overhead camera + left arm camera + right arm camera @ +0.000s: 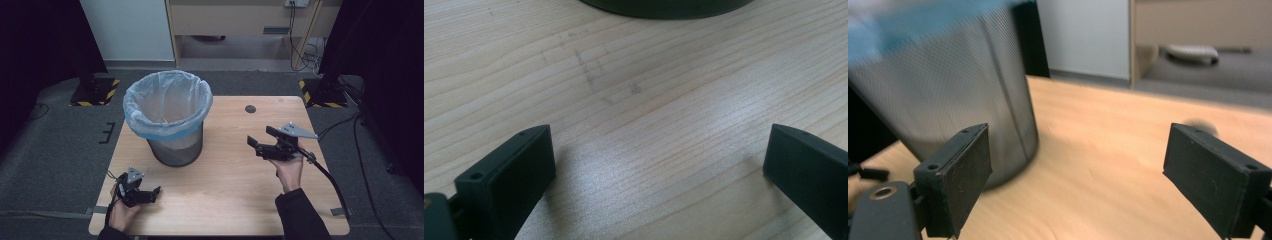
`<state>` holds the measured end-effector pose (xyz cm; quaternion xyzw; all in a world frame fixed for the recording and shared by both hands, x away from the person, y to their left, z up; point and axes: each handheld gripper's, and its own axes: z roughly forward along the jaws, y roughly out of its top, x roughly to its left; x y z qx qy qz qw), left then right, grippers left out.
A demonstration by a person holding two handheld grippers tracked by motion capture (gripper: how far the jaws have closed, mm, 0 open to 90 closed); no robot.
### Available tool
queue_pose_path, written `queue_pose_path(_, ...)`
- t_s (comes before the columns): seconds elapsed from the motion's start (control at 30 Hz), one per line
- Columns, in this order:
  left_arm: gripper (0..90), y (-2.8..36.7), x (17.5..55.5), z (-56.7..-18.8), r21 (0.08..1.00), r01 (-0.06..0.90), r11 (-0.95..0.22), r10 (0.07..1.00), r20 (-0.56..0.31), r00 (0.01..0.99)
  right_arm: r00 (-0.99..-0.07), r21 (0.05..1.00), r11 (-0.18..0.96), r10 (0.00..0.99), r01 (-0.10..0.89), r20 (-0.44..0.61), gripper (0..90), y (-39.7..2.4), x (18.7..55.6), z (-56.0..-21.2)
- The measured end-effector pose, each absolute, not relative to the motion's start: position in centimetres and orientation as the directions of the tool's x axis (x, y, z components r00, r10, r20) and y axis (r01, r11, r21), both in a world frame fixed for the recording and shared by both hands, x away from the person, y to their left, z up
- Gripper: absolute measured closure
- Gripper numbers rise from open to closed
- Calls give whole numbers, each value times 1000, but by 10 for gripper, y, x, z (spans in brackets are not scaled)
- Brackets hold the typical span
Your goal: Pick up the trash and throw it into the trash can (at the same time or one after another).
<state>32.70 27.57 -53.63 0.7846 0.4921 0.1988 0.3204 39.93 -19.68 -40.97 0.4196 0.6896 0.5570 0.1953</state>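
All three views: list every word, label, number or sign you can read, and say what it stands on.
There is no readable text.
Table: faint grey pencil-like marks in the left gripper view, forming no legible letters or numbers.
Floor plates: yellow-and-black hazard stripes, a pattern without words.
Mesh bin and its bag liner: no label seen.
Left hand-held gripper and right hand-held gripper: no markings seen.

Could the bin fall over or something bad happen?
Maybe. The mesh bin stands upright near the table left edge, so a bump from the open right gripper might push it off. The plastic liner is only folded over the rim; the jaws could snag it. The right cable could catch.
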Motion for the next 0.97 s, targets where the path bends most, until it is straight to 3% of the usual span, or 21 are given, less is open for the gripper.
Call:
queue_pose_path(0.53, 0, 276, 327, -536, 698, 645, -311, 900, -3, 437, -474, 814, 168, 869, 555, 144, 75, -273, 351, -510)
queue_pose_path(0.97, 0, 276, 327, -536, 698, 645, -311, 899, -3, 437, -398, 754, 229, 916, 615, 47, 34, -300, 337, -525)
